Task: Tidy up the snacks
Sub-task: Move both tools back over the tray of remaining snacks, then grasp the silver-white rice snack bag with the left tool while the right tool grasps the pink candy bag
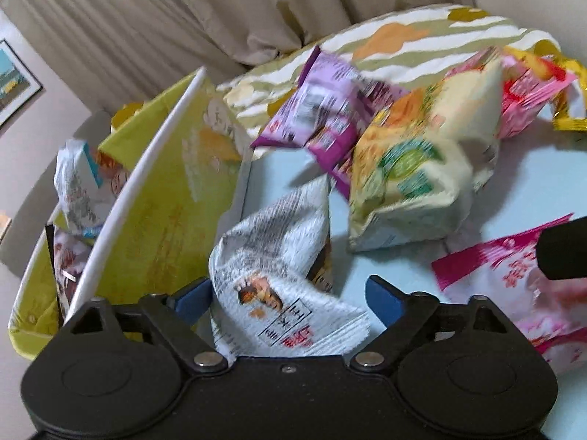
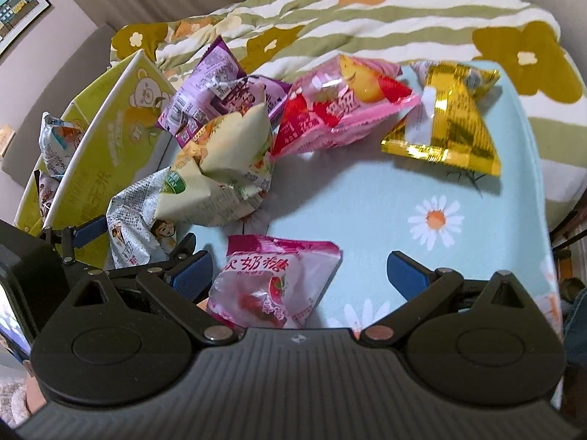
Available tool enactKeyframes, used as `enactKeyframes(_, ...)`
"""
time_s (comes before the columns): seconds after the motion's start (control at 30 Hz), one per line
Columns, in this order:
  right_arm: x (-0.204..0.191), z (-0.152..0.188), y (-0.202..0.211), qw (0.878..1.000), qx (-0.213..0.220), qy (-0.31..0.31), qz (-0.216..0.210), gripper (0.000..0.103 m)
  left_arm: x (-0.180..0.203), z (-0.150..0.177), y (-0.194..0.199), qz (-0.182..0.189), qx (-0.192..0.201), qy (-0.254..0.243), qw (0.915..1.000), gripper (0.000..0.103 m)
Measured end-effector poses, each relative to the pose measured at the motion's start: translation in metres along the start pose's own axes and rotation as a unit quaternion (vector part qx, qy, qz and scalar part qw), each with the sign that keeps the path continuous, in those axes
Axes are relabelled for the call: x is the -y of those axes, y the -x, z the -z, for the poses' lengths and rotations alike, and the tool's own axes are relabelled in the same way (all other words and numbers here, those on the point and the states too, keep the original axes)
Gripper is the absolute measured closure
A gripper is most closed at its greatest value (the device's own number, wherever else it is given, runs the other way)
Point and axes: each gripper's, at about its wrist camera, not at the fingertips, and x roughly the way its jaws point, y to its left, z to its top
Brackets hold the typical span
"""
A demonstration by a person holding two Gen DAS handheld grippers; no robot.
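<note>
My left gripper (image 1: 288, 299) is open around a crumpled white printed snack packet (image 1: 279, 256) lying on the light blue daisy cloth (image 1: 396, 267). Its left pad is at the packet's edge and its right pad stands apart. The right wrist view shows the same gripper (image 2: 135, 241) with the white packet (image 2: 132, 216) between its fingers. My right gripper (image 2: 299, 275) is open over a pink and white candy packet (image 2: 275, 282), touching neither side. A black part of the right gripper (image 1: 561, 253) shows at the left wrist view's right edge.
A yellow-green carton (image 1: 157, 198) stands open at the left with packets inside (image 1: 80, 190). Purple (image 2: 212, 84), cream-green (image 2: 227, 168), pink (image 2: 337, 106) and gold (image 2: 451, 117) packets lie farther back. A flowered blanket (image 2: 367, 18) lies behind. The cloth's edge (image 2: 546, 198) runs along the right.
</note>
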Motion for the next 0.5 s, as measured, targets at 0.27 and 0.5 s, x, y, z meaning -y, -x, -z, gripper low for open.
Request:
enactKeyframes(0.27,-0.007,0.003,-0.013,1.0,-0.019,-0.003,-0.012,0.0,-0.016,0.008,-0.009,0.015,-0.016,0.019,0.9996,0.036)
enactKeyframes(0.5,-0.014,0.008,-0.024,0.999,-0.032,-0.003,-0.012,0.0,-0.016,0.012,-0.004,0.025,-0.014,0.019,0.9994,0.038)
